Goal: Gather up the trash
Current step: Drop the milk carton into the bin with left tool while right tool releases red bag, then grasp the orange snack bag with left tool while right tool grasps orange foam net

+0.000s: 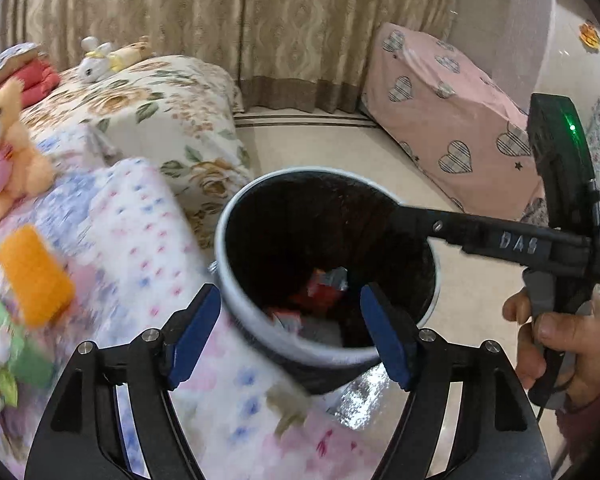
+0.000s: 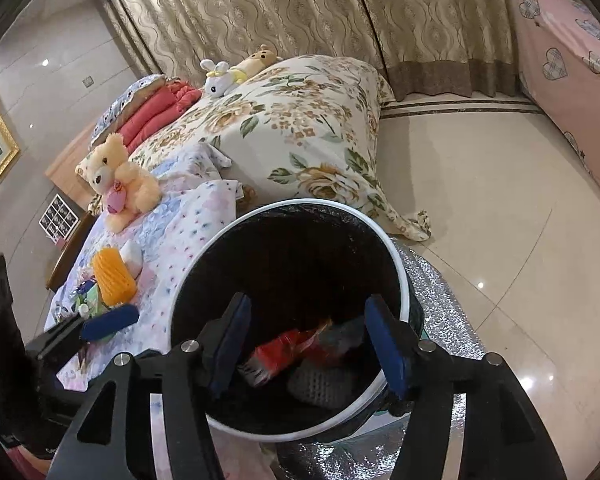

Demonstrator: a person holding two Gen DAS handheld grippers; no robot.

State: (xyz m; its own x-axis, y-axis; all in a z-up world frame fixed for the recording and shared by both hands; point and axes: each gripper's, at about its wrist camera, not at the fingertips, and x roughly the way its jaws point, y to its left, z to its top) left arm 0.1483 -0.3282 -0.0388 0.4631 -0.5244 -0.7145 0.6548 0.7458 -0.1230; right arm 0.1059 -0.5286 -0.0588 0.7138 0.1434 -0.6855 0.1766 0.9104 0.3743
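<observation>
Blue pads frame the left wrist view: my left gripper (image 1: pixel 290 334) hangs with its jaws apart and nothing between them, over the near rim of the trash bin (image 1: pixel 236 304). Red and silver wrappers (image 1: pixel 324 286) lie at the bottom of the bin's black liner. My right gripper (image 1: pixel 396 210) reaches in from the right edge over the bin's far rim, held by my right hand (image 1: pixel 568 344); from this side I cannot tell its jaws. An orange sponge-like block (image 1: pixel 34 274) lies blurred on the bedspread (image 1: pixel 148 216) near the bed's edge, beside the bin.

From the right wrist view, my right gripper (image 2: pixel 308 342) is spread wide and holds nothing, above the bin's mouth. A red wrapper (image 2: pixel 278 354) and a grey knitted piece (image 2: pixel 320 384) lie inside. My left gripper's blue pad (image 2: pixel 110 322) shows over the bedspread at the left.
</observation>
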